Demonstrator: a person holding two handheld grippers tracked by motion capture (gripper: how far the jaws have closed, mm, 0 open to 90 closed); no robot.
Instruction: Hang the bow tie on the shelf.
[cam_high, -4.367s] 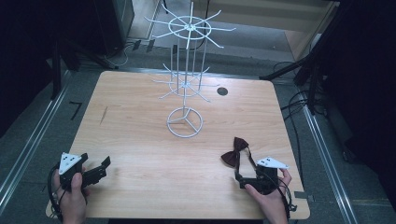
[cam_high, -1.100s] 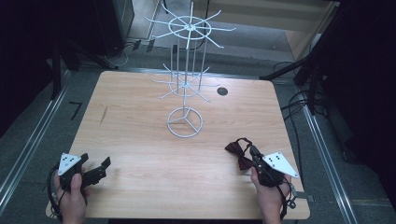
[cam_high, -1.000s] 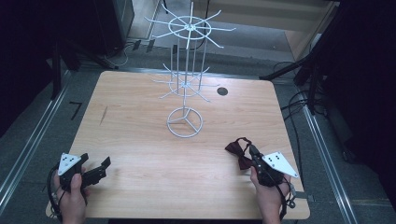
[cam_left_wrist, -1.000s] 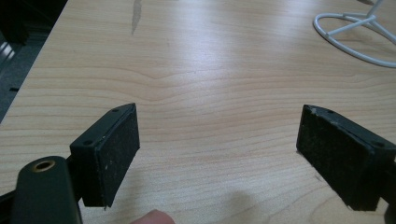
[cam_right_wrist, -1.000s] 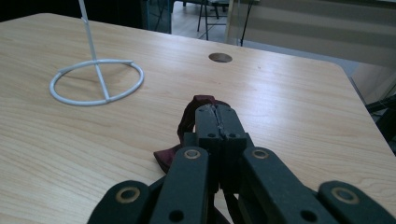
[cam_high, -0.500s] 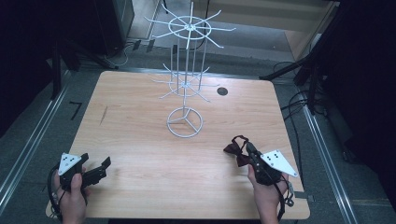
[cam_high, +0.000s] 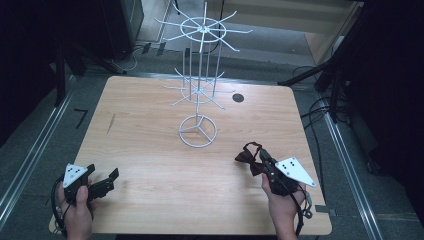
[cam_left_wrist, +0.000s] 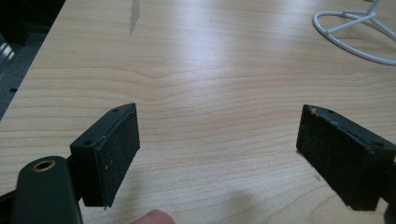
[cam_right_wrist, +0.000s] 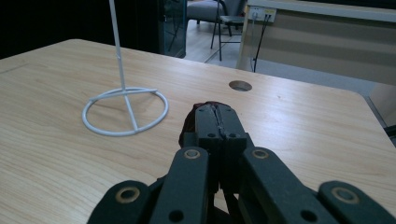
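A dark red bow tie (cam_high: 247, 156) hangs at the tip of my right gripper (cam_high: 261, 160), low over the table's front right. In the right gripper view the jaws (cam_right_wrist: 215, 114) are pressed together on the bow tie (cam_right_wrist: 188, 123), which pokes out around and behind them. My left gripper (cam_high: 111, 180) rests at the front left corner, open, and the left gripper view shows nothing but bare wood between its pads (cam_left_wrist: 116, 149). A white wire display stand (cam_high: 198, 95) rises from its ring base (cam_right_wrist: 125, 112) at mid-table.
The wooden table (cam_high: 150, 150) has a round cable hole (cam_high: 238, 98) behind the stand. Its front edge runs close under both hands. Dark floor, rails and cables surround the table.
The right gripper turned and closed on the bow tie that earlier lay on the table. Over the last second it carried it slightly away from the front edge. The left gripper kept still.
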